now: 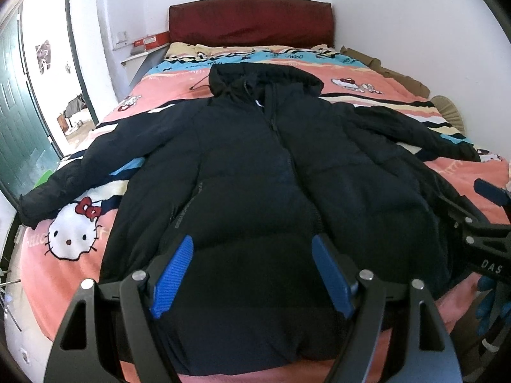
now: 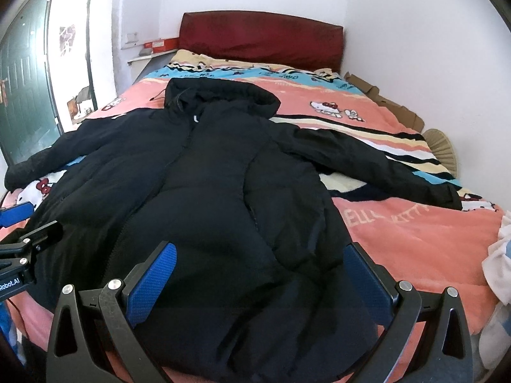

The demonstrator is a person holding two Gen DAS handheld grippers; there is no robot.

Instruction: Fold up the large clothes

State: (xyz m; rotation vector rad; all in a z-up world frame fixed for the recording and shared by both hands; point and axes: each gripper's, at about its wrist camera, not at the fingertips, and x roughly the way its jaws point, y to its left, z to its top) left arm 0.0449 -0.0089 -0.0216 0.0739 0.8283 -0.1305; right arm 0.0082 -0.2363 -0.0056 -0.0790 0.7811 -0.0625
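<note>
A large black hooded puffer jacket (image 1: 255, 166) lies face up on the bed, zipped, hood toward the headboard, both sleeves spread out to the sides. It also shows in the right wrist view (image 2: 204, 191). My left gripper (image 1: 254, 249) is open and empty, hovering above the jacket's lower hem. My right gripper (image 2: 262, 258) is open and empty, above the hem's right part. The right gripper shows at the right edge of the left wrist view (image 1: 472, 223). The left gripper shows at the left edge of the right wrist view (image 2: 19, 233).
The bed has a pink cartoon-cat blanket (image 1: 73, 236) and a dark red headboard (image 1: 252, 22). A green door (image 1: 19, 127) is at the left. Cardboard (image 2: 383, 102) and a fan (image 2: 442, 150) lie along the right wall. Light clothes (image 2: 498, 265) lie at the right.
</note>
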